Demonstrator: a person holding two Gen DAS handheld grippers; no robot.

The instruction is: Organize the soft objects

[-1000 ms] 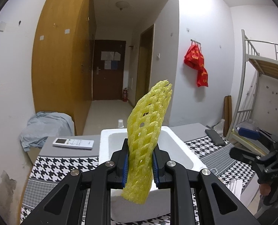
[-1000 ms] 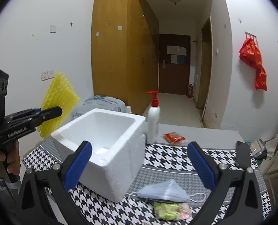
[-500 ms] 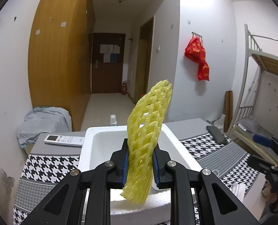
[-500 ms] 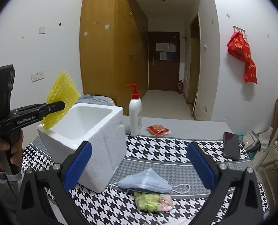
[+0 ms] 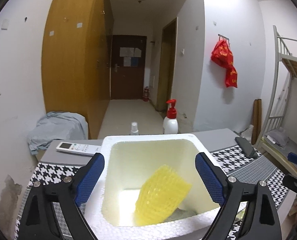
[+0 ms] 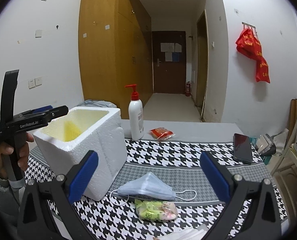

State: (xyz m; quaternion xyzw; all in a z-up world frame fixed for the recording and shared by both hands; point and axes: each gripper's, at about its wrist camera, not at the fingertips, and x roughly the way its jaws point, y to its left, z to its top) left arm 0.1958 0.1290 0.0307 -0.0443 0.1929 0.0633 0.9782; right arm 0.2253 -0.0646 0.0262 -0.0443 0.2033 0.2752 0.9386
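Left gripper [image 5: 149, 178] fingers opening over foam box [image 5: 108, 180], yellow net [image 5: 160, 198] inside, seemingly loose; right gripper [image 6: 148, 176] fingers apart, empty.

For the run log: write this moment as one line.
left gripper: opening, empty | yellow foam net sleeve: inside white styrofoam box | right gripper: open, empty

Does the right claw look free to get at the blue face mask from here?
Probably yes. The right claw stands open right over the face mask, which lies flat on the tablecloth beside the foam box, uncovered.
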